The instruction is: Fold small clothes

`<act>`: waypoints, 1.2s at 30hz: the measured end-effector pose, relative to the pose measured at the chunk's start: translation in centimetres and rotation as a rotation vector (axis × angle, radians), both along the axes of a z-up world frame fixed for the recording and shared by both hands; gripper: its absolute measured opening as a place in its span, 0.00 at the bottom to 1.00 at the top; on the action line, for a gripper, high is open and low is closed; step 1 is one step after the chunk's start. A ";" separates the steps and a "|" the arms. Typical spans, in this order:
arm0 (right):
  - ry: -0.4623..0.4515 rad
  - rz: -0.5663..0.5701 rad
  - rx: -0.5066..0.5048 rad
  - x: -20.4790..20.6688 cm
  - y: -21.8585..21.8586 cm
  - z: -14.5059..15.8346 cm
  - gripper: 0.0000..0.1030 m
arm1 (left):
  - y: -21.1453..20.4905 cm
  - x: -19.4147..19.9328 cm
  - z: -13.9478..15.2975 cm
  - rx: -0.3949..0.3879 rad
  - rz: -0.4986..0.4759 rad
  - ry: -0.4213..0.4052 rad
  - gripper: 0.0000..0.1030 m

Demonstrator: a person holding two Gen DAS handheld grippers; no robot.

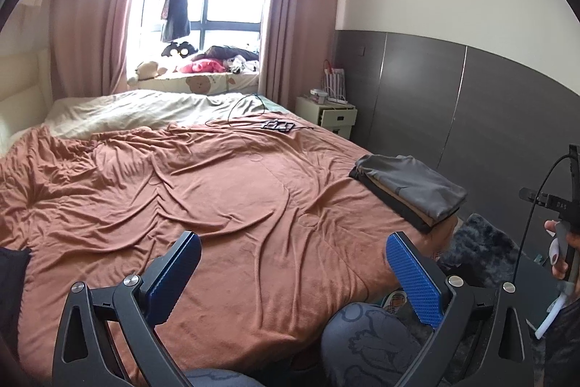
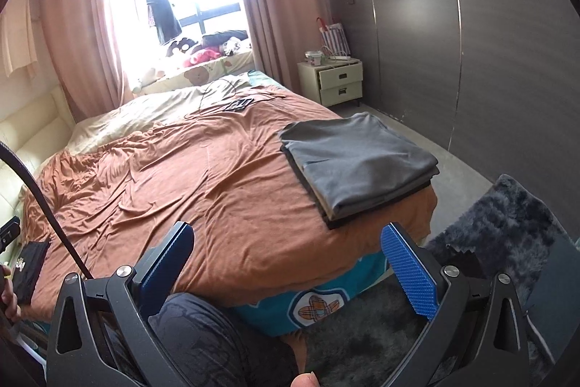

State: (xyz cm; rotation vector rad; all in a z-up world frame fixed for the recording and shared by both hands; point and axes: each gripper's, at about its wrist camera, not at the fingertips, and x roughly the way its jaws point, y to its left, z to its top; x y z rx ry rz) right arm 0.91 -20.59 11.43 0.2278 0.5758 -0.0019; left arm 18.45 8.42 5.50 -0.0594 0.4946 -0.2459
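The left hand-held gripper [image 1: 293, 263] has a black frame with triangular cut-outs in its side arms and silver round screws [image 1: 131, 280] at the pivots. Its two fingers [image 1: 413, 278] carry blue pads with a fine ribbed, honeycomb-like texture. The right hand-held gripper [image 2: 286, 260] is built the same: black linkage arms, silver screws [image 2: 450, 271], blue textured pads [image 2: 407, 271]. Beside the right gripper, in the left view, a thin black cable [image 1: 533, 213] curves up to a black bracket [image 1: 547, 200] marked with small pale letters. The person wears dark grey-blue trousers [image 2: 203, 332] printed with outlined cartoon figures.
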 end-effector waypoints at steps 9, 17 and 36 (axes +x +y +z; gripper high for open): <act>-0.010 0.053 -0.029 -3.5 3.5 -0.6 1.00 | 0.8 -5.4 -0.8 -0.028 0.068 -0.021 1.00; -0.037 0.108 -0.037 -6.9 5.5 -1.4 1.00 | 0.5 -9.5 -1.3 -0.045 0.101 -0.038 1.00; -0.045 0.152 -0.053 -10.8 7.4 -3.7 1.00 | -1.6 -17.6 -1.6 -0.006 0.155 -0.095 1.00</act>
